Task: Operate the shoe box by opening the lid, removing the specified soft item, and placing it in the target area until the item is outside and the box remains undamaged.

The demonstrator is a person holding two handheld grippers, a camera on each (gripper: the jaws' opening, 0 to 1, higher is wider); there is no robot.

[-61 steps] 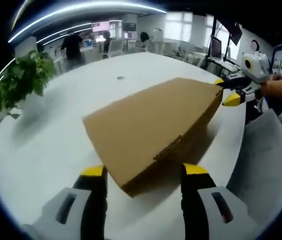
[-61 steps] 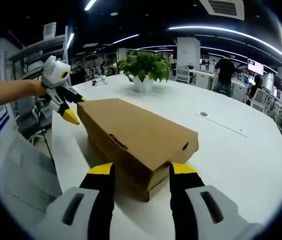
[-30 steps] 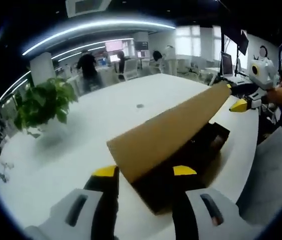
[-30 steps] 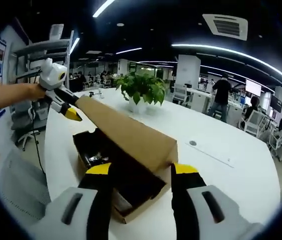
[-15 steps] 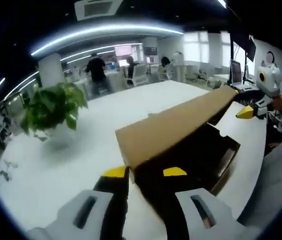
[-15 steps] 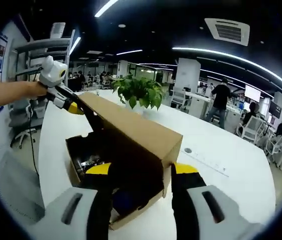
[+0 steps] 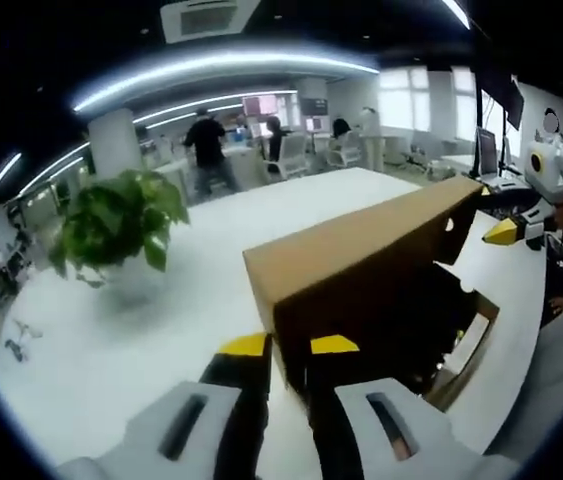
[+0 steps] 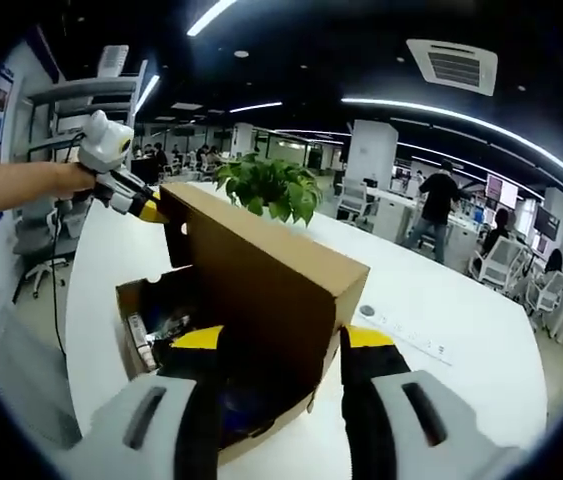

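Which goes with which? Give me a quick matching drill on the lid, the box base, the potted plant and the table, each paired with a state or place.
Things:
1. lid
2. box base
3. potted plant
4. table

States:
A. white, bearing the box
B. raised, held at both ends
C. open, dark contents showing
D. standing beyond the box

Pairs: 1-B, 2-C, 3-D, 4-A

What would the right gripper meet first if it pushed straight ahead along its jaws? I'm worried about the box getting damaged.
The right gripper would probably meet the raised cardboard lid of the shoe box first. The lid's near end sits right between and ahead of the jaws, though exact depth is unclear.
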